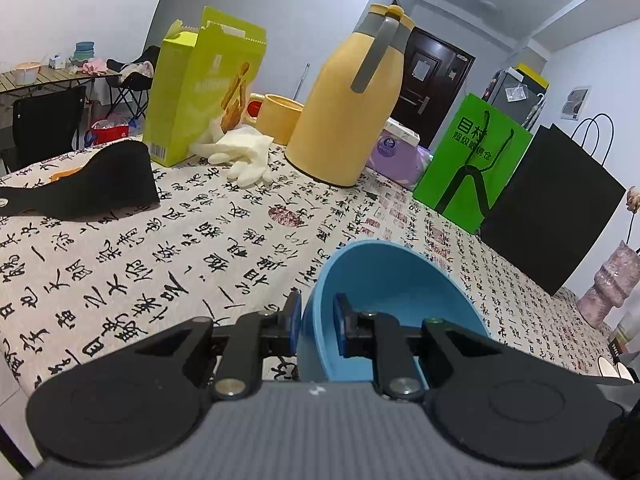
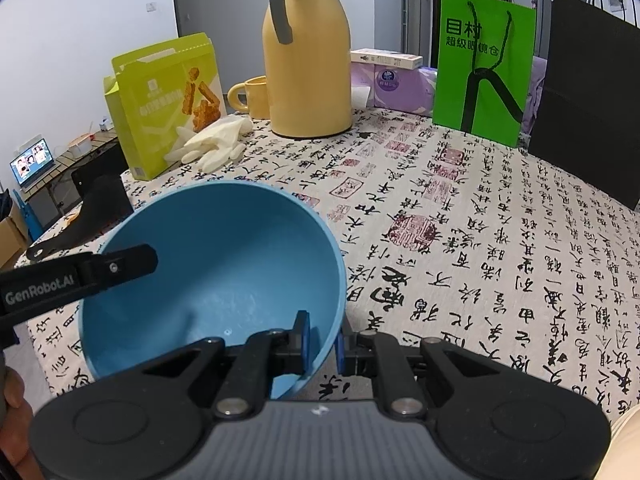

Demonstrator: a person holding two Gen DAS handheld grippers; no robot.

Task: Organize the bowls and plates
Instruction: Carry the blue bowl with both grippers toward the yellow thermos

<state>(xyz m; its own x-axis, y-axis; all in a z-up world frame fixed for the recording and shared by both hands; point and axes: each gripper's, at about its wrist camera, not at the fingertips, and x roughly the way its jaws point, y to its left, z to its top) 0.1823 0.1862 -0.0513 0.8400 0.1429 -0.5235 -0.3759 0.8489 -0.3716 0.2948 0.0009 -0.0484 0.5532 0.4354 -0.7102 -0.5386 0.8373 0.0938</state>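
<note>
A blue bowl (image 1: 396, 300) is tilted above the table with the calligraphy cloth (image 1: 160, 248). My left gripper (image 1: 316, 314) is shut on its near left rim, one pad outside the wall and one inside. The bowl also shows in the right wrist view (image 2: 224, 264). My right gripper (image 2: 323, 338) is shut on its right rim, one pad inside and one outside. The left gripper's finger (image 2: 100, 268) reaches in over the bowl's left rim in the right wrist view. No plates are in view.
At the back of the table stand a yellow-green snack box (image 1: 200, 92), white gloves (image 1: 240, 156), a yellow mug (image 1: 278, 118), a yellow thermos jug (image 1: 352, 96), a purple tissue pack (image 1: 396, 152), a green paper bag (image 1: 472, 160) and a black bag (image 1: 552, 208). A black pouch (image 1: 92, 184) lies at the left.
</note>
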